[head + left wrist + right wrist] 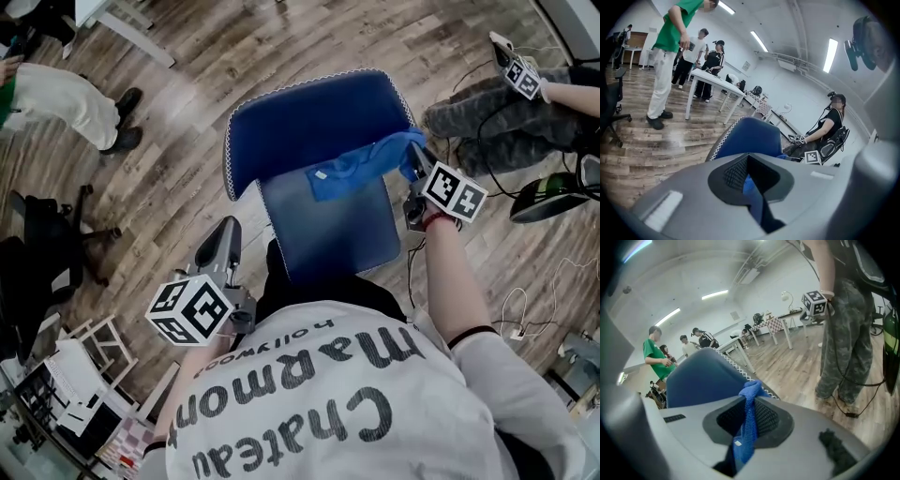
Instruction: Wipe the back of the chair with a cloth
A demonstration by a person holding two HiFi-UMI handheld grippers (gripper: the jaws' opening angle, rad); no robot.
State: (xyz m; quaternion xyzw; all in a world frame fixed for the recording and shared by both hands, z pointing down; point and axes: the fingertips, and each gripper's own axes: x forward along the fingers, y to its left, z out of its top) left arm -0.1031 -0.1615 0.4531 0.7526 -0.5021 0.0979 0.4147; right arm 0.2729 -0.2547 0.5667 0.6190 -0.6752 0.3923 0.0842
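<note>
Overhead, one chair, one cloth pinched in right gripper

Nubbly, matt blue terry cloth; smooth matt blue fabric chair; faintly glossy grey-brown wood-plank floor.

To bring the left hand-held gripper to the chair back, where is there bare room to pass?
Free: bare wood floor left of the chair, up to the person in white trousers. Crowded right of it: the right hand-held gripper clamping the cloth, a person's camouflage legs and cables.
</note>
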